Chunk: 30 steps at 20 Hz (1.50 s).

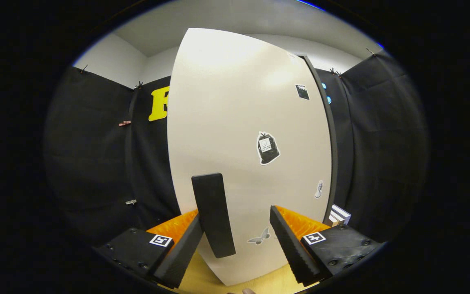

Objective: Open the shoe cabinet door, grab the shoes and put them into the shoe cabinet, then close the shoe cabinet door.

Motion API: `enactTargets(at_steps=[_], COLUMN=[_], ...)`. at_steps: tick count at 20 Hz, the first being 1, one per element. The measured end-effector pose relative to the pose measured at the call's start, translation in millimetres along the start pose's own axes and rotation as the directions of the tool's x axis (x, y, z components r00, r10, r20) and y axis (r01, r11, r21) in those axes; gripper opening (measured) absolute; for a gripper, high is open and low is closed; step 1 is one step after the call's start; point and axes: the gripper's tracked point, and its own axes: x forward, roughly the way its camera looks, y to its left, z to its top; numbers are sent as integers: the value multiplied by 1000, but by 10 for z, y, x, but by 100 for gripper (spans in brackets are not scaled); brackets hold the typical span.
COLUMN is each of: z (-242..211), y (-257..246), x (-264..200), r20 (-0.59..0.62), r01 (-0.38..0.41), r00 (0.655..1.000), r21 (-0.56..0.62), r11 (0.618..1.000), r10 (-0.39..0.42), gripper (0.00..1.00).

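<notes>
Jaws spread at the pale flat-panelled shoe cabinet door (251, 122)

Gripper (243, 241) by the dark bar handle (212, 212); door looks shut; stage unclear; shoes unseen.

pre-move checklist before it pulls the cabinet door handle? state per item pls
1. Gripper fingers spread apart: ok.
2. Dark handle on the white cabinet door lies between the fingers, close to the left finger: ok.
3. Both fingers pressing on the handle: not ok, a gap remains on the right finger side.
4. Door shut or ajar: cannot tell.
5. Where the shoes are: cannot tell.
</notes>
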Motion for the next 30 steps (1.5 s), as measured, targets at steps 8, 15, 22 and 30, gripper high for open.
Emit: enactTargets(at_steps=[8, 15, 22, 30], z=[100, 187, 284, 362], y=[256, 284, 380, 394], x=[98, -46, -221, -351], r20=[33, 71, 100, 118], r01=[-45, 8, 51, 80], r00=[998, 997, 994, 991], r21=[-24, -90, -121, -128], r11=[999, 996, 991, 989], r10=[46, -2, -39, -65], gripper=[100, 100, 98, 98])
